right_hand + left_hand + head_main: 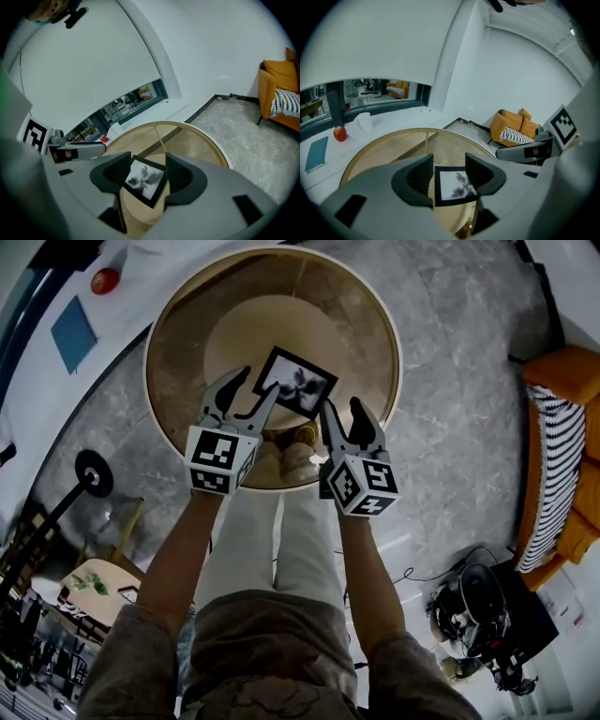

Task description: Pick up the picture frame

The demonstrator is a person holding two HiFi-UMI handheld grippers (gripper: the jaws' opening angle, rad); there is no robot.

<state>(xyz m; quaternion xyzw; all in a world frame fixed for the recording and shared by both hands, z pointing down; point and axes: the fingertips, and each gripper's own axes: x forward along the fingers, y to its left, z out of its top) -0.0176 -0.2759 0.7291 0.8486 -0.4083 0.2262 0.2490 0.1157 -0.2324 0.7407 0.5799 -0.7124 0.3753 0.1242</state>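
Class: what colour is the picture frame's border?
Black; the picture frame shows best in the right gripper view.

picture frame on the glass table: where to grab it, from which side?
Likely its black border at opposite edges: the picture frame lies flat, turned diagonally on the table, so come steeply from above, the open left gripper at its left corner, the open right gripper at its right.

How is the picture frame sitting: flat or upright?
Lying flat, picture side up: the picture frame rests on the round glass table, and the head view sees its whole face from above.
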